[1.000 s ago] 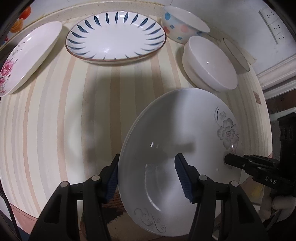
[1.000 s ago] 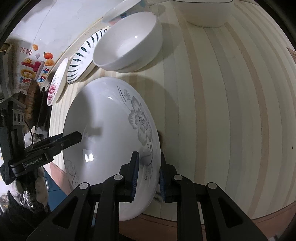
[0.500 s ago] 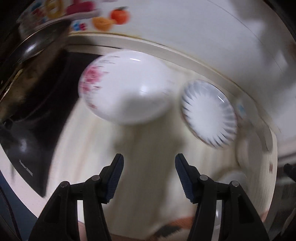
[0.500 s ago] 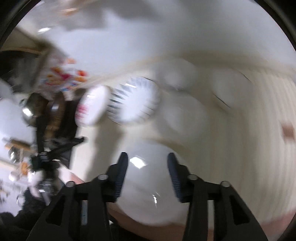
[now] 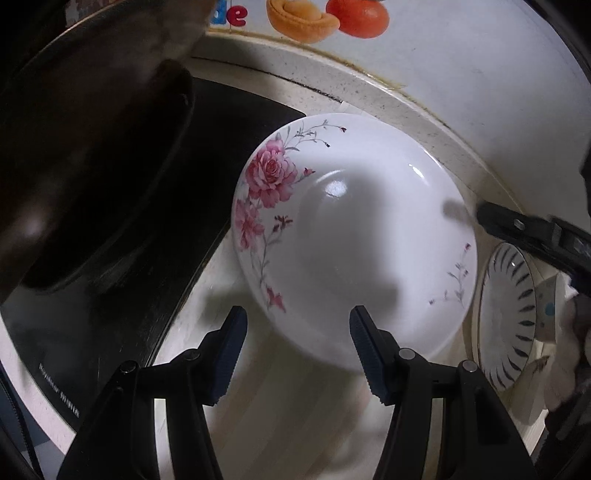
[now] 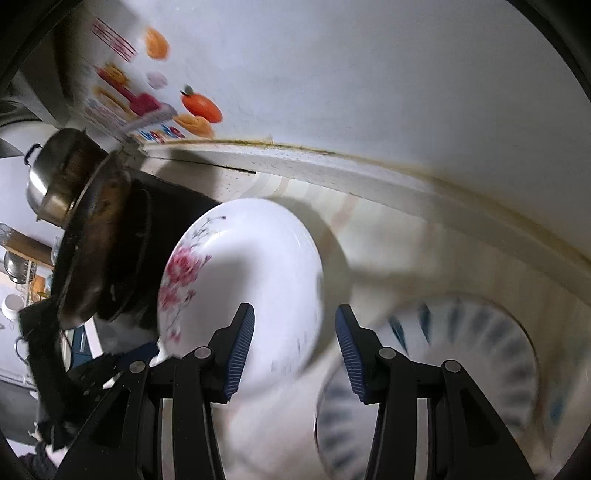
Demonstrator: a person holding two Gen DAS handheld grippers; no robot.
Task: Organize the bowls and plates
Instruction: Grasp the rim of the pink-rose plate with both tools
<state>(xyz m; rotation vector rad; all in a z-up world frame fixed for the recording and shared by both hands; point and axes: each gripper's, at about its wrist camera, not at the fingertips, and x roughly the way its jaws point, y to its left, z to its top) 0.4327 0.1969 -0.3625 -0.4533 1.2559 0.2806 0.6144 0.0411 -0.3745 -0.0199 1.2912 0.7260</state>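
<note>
The left gripper [image 5: 297, 345] is seen pointing steeply down over the counter, its jaws held apart with nothing clamped between them; only striped cloth [image 5: 295, 417] lies in the gap. Just beyond its blue pads [image 5: 231, 350], toward 12 o'clock, a white rose plate [image 5: 354, 243] rests on the cloth, its pink flowers lying at the plate's 9 o'clock side. At 9 to 10 o'clock of that plate a black stove top [image 5: 122, 295] is found, with a dark pan [image 5: 92, 166] standing on it. At 3 o'clock of the plate a blue-striped plate [image 5: 506, 317] is partly seen, and above it the tip of the right gripper [image 5: 495, 221] reaches in to the rose plate's rim; whether it touches cannot be told. A fruit sticker [image 5: 325, 18] is fixed on the wall at 12 o'clock. In the right wrist view, which is blurred, the right gripper [image 6: 295, 347] is shown with its jaws closing but still apart and nothing gripped; the far edge of the rose plate [image 6: 240, 280] appears in the gap beyond its pads. The blue-striped plate [image 6: 461, 354] lies at 3 to 4 o'clock of the fingers, and the pan [image 6: 99, 251] and a steel pot [image 6: 51, 184] are seen at 9 to 10 o'clock.
</note>
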